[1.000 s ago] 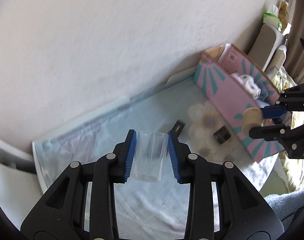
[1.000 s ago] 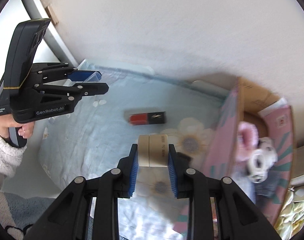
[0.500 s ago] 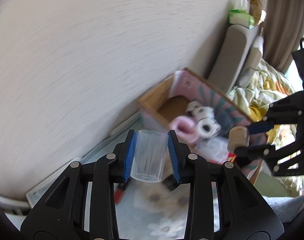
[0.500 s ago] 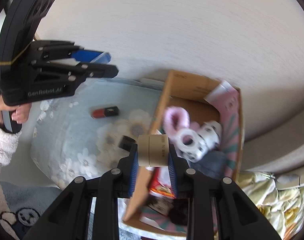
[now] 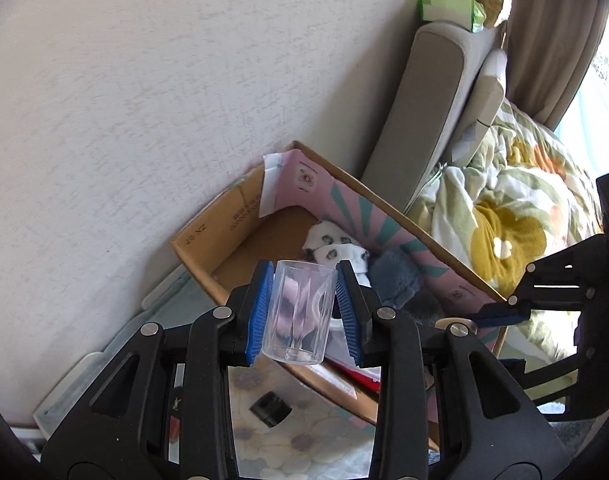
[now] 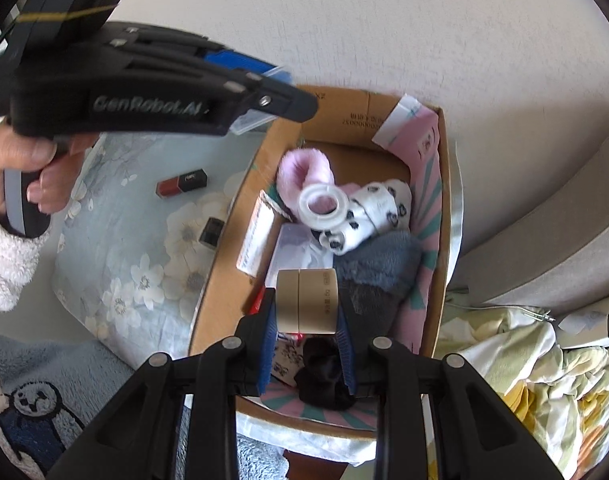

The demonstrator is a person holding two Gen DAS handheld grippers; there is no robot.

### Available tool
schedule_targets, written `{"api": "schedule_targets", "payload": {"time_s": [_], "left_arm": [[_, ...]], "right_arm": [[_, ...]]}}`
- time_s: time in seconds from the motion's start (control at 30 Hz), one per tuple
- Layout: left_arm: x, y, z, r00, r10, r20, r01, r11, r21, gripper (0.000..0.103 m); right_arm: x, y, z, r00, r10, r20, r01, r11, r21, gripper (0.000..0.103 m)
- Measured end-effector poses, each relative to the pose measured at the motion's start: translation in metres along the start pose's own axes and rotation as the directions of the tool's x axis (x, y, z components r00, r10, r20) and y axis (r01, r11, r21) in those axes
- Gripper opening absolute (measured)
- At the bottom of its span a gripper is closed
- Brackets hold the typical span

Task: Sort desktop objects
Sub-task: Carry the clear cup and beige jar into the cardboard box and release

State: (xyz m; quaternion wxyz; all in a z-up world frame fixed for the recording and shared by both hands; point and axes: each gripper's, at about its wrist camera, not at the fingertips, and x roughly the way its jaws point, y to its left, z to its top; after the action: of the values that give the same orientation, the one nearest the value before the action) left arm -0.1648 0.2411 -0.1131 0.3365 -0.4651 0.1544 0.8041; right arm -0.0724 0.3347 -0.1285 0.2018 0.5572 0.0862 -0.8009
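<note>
cardboard box [image 6: 444, 184] holds socks [image 6: 378, 212], white tape ring [image 6: 323, 206].

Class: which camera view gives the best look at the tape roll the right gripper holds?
The right wrist view: the tape roll sits central and sharp between the right gripper's pads, above the box. In the left wrist view, that gripper appears sideways and the roll is hidden.

Cardboard box [image 6: 444, 184] is crowded: pink fuzzy sock [image 6: 304, 168], white tape ring [image 6: 323, 207], spotted socks [image 6: 378, 210], grey fleece [image 6: 380, 268], black cloth [image 6: 324, 376], papers [image 6: 256, 236]. Only bare floor is the back corner by the wall [image 5: 272, 236]. Outside on the floral cloth [image 6: 116, 240], 2 obstacles: red lipstick [image 6: 181, 182] & black cap [image 6: 211, 233], w/ open cloth around both.
</note>
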Motion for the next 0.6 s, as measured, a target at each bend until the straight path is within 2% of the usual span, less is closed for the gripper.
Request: {"api": "schedule_targets", "payload": {"time_s": [0.2, 0.3, 0.33, 0.4, 0.43, 0.53, 0.6], "left_arm": [[0.005, -0.001, 0.001, 1.000, 0.024, -0.004, -0.024, 1.000, -0.020, 0.030], [0.004, 0.005, 0.001, 1.000, 0.000, -0.004, 0.000, 0.998, -0.060, 0.030], [0.005, 0.007, 0.002, 1.000, -0.005, -0.013, 0.004, 0.997, -0.074, 0.031], [0.008, 0.010, 0.002, 0.999, 0.007, -0.041, -0.011, 0.996, -0.093, 0.033], [0.009, 0.011, 0.001, 0.998, 0.018, -0.054, -0.023, 0.995, -0.096, 0.034], [0.011, 0.013, -0.004, 0.995, 0.069, -0.075, -0.076, 0.992, -0.096, 0.034], [0.013, 0.017, -0.010, 0.992, 0.075, -0.099, -0.086, 0.990, -0.115, 0.034]], "right_arm": [[0.002, -0.003, -0.005, 1.000, 0.009, -0.007, -0.009, 1.000, 0.001, 0.026], [0.002, -0.003, -0.004, 1.000, 0.011, 0.002, -0.011, 1.000, 0.006, 0.027], [0.002, -0.002, -0.003, 1.000, 0.024, 0.003, -0.024, 1.000, 0.010, 0.032], [0.004, -0.002, -0.002, 0.999, 0.053, -0.009, -0.053, 0.998, 0.025, 0.073], [0.004, -0.002, -0.002, 0.999, 0.048, -0.010, -0.048, 0.998, 0.035, 0.079], [0.004, -0.003, -0.003, 0.999, 0.054, -0.004, -0.054, 0.997, 0.056, 0.081], [0.006, -0.003, -0.003, 0.998, 0.064, -0.019, -0.062, 0.996, 0.066, 0.094]]}}
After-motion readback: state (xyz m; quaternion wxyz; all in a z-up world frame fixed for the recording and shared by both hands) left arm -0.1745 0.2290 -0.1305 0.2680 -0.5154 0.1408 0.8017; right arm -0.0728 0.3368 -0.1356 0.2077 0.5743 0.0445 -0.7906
